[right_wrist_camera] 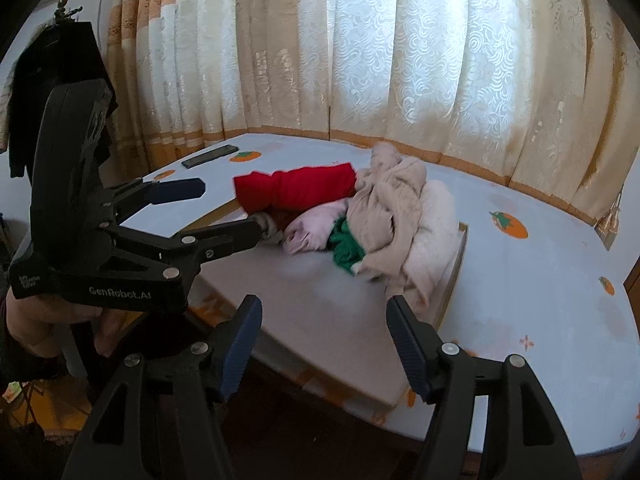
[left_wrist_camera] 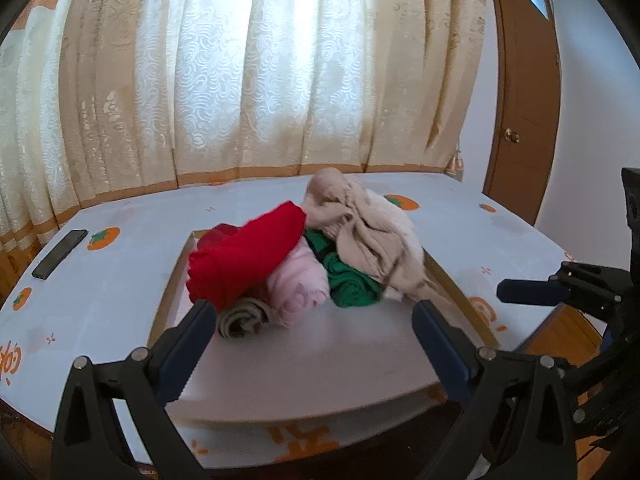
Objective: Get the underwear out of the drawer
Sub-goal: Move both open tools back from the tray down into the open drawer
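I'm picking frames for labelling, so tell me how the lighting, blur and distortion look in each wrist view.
Left wrist view: strong backlight through the curtain washes out its middle, the clothes pile is slightly soft, and the table edge bows from fisheye. Right wrist view: the same bright curtain glare, dark vignetted corners, and motion blur on the drawer's white front.

The only clear wording is "GenRobot.AI", in pale letters on the black plastic body of the left gripper (right_wrist_camera: 226, 210), seen in the right wrist view to the left of the right claw. A small pale label near it is too blurred to read. Orange characters are printed on the white persimmon-patterned tablecloth (left_wrist_camera: 120, 280), beneath the left claw, but are illegible.
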The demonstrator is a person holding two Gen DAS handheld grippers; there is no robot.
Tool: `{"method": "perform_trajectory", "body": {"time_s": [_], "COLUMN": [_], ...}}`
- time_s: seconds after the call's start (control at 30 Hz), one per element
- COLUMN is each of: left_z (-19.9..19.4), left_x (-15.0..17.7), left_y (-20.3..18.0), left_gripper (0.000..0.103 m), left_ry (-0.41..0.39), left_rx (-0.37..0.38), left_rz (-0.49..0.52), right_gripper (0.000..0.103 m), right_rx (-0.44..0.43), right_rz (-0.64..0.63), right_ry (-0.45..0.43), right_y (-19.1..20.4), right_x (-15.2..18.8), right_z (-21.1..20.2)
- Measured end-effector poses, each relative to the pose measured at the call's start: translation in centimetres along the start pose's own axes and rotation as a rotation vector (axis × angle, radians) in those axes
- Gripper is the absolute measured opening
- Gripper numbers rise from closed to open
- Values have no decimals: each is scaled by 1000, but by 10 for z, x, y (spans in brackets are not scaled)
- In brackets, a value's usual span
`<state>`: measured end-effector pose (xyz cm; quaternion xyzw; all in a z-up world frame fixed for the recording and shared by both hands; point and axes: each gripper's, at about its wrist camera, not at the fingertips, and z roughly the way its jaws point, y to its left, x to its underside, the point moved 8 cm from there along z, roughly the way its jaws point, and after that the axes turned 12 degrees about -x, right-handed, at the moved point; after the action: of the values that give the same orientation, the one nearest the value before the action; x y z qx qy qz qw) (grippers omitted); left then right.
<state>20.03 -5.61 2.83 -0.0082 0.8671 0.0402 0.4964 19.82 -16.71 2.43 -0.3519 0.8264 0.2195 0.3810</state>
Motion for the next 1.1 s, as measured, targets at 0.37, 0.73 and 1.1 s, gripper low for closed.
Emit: {"method": "perform_trajectory", "body": {"time_s": [0.37, 0.73, 1.1], "left_z": [-18, -36, -37], "left_x": [26, 66, 94], "left_y": [-10, -3, 3], "left_gripper": [100, 100, 100], "left_ry": [15, 30, 73], "left_rx": [27, 9, -20], "left_rz": [-3, -31, -43], "right_gripper": [68, 68, 68], "right_rx": [-19, -49, -86], "right_rz": [32, 87, 157], "right_ry": [-1, 31, 69], "right_y": [6, 12, 22], "right_x": [32, 82, 125], "right_z": [-17, -25, -17]}}
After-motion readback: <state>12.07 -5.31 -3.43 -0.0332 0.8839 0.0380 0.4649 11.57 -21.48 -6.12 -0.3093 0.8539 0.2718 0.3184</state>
